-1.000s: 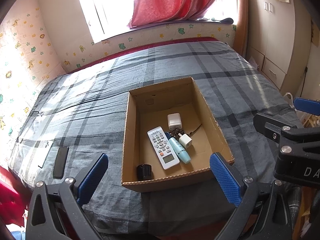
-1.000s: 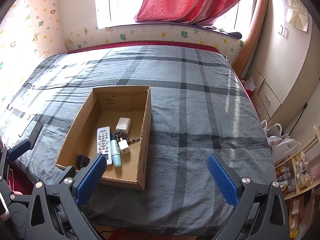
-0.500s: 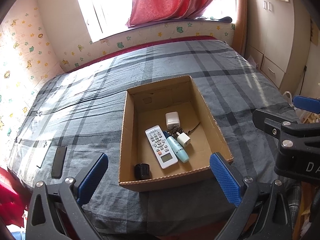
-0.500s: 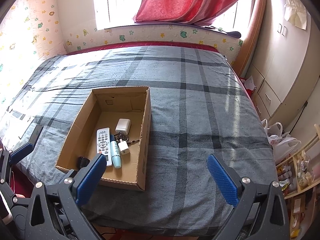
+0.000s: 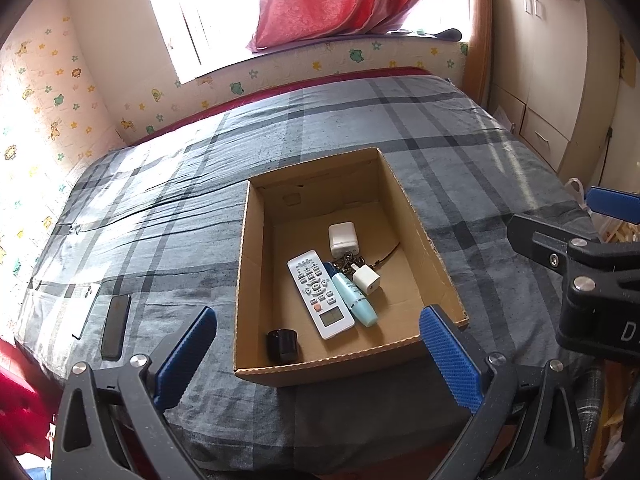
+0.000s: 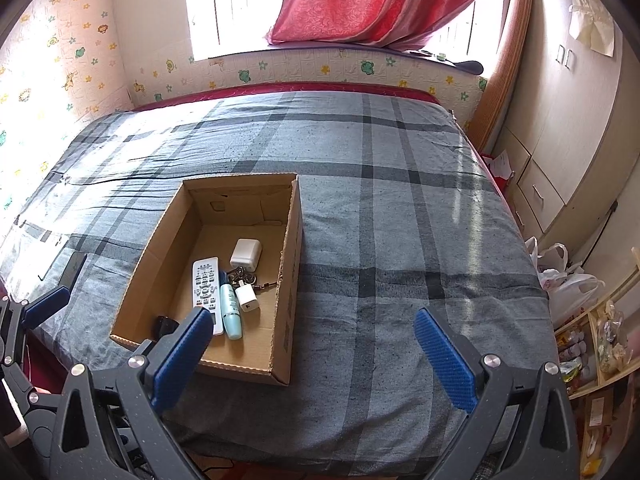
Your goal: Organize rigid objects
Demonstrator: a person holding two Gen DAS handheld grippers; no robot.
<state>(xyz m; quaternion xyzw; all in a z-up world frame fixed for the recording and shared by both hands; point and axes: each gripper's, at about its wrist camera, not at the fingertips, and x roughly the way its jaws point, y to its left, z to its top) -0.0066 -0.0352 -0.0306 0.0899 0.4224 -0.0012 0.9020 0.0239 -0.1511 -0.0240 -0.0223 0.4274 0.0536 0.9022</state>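
Left claw (image 5: 318, 354): released, nothing between my fingers; it hangs above the near edge of the bed (image 5: 168, 208), facing the box.
Right claw (image 6: 312, 356): released as well, holding nothing, off to the right of the box over bare bedcover.
Step in hand: I judge it to be fetching what lies outside the box; the phone (image 5: 115, 327) on the bed's left edge, well apart from the box, looks to be the next piece.
Method: I would bring the left claw down across the phone's narrow width, press lightly into the soft cover so the lower finger gets under, then clench squarely.
Caution: a pale flat item (image 5: 86, 312) lies just beside the phone; what it is I cannot tell.
Box (image 5: 404, 200): open-topped cardboard, standing on the bedcover.
Box contents: remote (image 5: 320, 294), pale blue tube (image 5: 355, 300) touching its right side, small charger (image 5: 366, 279), larger white adapter (image 5: 342, 237), a bunch of keys (image 5: 347, 259) between the two, black cap (image 5: 282, 345) in the near left corner.
Box space: far half bare.
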